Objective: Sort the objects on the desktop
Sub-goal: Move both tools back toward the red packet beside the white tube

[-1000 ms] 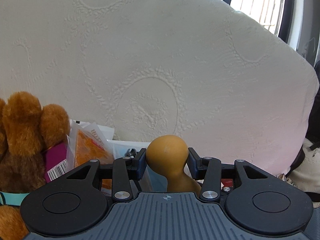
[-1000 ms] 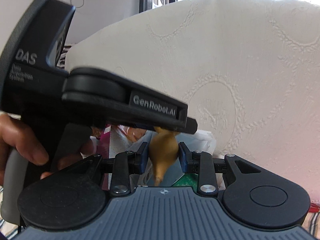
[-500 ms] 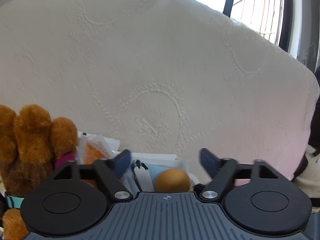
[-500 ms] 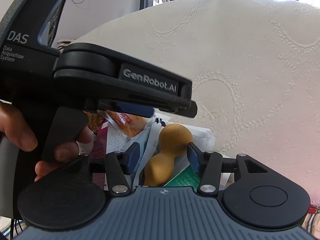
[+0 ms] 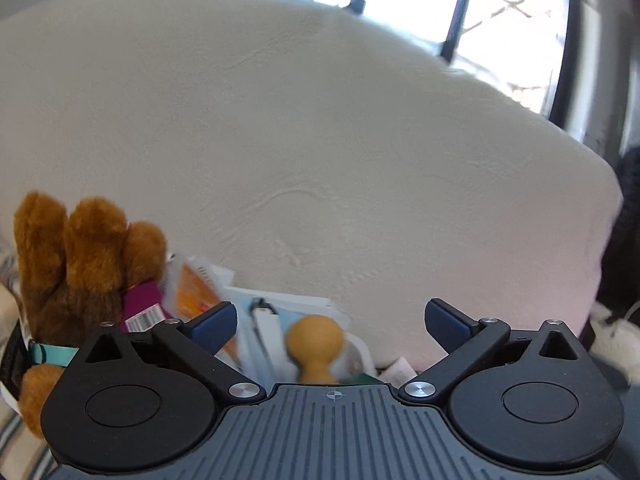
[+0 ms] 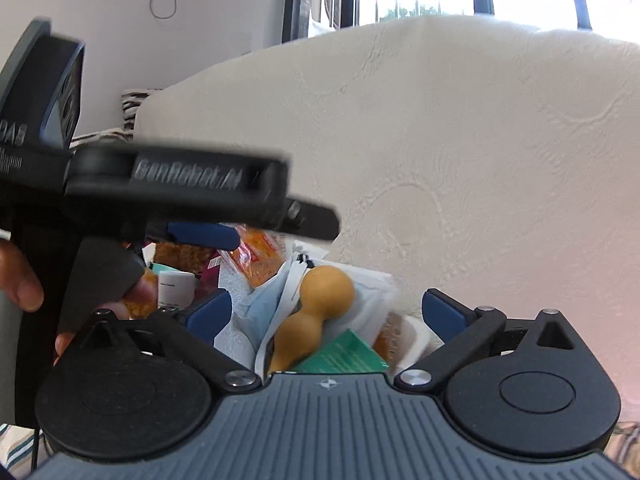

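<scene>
A tan gourd-shaped toy (image 5: 315,343) lies on a pile of packets and masks; it also shows in the right wrist view (image 6: 316,308). My left gripper (image 5: 330,322) is open and empty above it. My right gripper (image 6: 326,314) is open and empty, with the gourd lying between and beyond its fingers. The left gripper's body (image 6: 180,188) crosses the right wrist view at the left, held by a hand (image 6: 20,284).
A brown plush toy (image 5: 76,264) stands at the left. The pile holds an orange snack packet (image 6: 260,256), a blue face mask (image 6: 260,300), a green box (image 6: 344,354) and a white tube (image 6: 174,288). A white quilted cushion (image 5: 320,152) rises behind.
Both grippers have let go of the gourd and opened wide. The gourd has dropped onto the pile. Both grippers have drawn back and up.
</scene>
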Motion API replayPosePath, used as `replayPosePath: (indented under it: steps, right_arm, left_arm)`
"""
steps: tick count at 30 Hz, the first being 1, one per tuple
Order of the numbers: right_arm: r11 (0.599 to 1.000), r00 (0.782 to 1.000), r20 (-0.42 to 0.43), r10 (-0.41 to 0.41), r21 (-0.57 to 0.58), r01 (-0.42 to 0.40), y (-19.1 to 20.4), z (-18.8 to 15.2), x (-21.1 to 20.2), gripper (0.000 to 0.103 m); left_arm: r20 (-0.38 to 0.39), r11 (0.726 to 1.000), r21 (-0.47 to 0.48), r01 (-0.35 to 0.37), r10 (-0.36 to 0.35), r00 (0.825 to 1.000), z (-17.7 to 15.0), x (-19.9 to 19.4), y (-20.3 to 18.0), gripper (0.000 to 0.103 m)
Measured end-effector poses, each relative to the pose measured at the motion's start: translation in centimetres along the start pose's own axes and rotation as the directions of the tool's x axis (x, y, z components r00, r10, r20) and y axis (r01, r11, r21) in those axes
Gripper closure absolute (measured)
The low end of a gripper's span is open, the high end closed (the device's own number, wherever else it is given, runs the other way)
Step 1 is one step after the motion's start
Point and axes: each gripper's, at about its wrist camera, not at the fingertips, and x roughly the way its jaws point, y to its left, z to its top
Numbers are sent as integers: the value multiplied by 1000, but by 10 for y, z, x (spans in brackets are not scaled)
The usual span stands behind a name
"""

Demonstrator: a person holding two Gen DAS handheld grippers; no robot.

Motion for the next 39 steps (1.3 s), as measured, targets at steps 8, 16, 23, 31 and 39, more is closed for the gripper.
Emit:
replayPosePath:
  steps: [8, 16, 23, 31, 39]
  right_arm:
    - [998, 998, -8, -65, 22, 65, -43, -2, -73, 1]
    - [981, 987, -31, -158, 104, 161, -84, -29, -119, 1]
    - [955, 950, -121, -287, 39, 293, -118, -80, -107, 1]
    - [941, 923, -184, -338, -87, 328, -153, -121, -70, 9]
    - [940, 917, -212, -338, -119, 319, -190, -144, -16, 30]
  left_arm:
    - [16, 990, -28, 136, -136, 991, -25, -36, -48, 0]
    - [-43, 978, -23, 207, -207, 977, -77, -30, -105, 0]
    - [-146, 986, -95, 134, -147, 978, -117, 23, -132, 0]
    - [-191, 994, -109, 15, -36, 981, -139, 100, -149, 0]
    - [-286, 983, -171, -62, 10, 958, -149, 185, -145, 2]
